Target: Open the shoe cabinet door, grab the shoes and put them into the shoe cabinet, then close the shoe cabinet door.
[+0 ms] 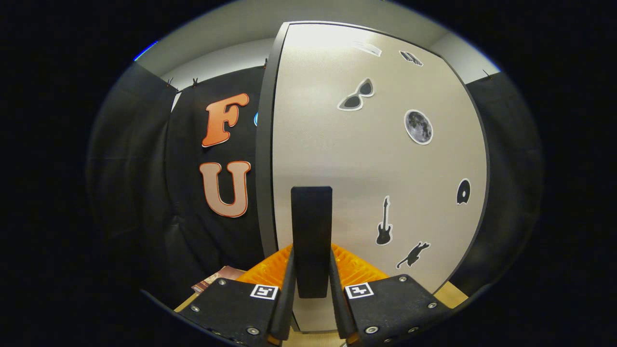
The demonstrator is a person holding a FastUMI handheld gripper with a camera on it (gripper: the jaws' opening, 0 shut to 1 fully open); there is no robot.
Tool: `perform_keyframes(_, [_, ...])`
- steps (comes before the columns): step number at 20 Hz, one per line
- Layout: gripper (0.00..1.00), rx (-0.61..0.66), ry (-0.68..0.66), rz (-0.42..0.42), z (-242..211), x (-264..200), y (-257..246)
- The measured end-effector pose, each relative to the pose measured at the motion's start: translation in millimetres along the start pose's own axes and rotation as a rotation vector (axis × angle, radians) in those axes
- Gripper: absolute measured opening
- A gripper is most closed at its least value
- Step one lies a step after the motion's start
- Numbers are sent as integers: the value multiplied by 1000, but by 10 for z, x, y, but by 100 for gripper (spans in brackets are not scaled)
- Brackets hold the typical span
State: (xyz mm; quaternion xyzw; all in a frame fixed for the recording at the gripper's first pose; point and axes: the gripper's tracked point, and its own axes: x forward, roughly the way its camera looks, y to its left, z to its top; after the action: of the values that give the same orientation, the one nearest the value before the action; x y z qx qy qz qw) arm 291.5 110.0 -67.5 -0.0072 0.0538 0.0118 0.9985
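The shoe cabinet's white door [385, 164] stands right in front of me, upright, with several black stickers on it. A black vertical handle [312, 226] is fixed to the door low down. My gripper [312, 255] is shut on this handle, with one finger [288, 279] pressed against each of its sides. The door's grey left edge [264, 159] shows as a narrow strip. I cannot tell from here whether the door is closed or slightly ajar.
To the left of the cabinet hangs the booth's black cloth wall [144, 193]. A brownish flat object [217, 279] lies low on the left by my left finger. A strip of light wooden surface [455, 295] shows below the door's right corner.
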Motion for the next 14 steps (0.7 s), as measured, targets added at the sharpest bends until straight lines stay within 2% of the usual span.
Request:
perform_keyframes(6, [31, 13, 3, 23, -9, -123, -28])
perform_keyframes(14, [31, 45, 4, 59, 4, -623, -186])
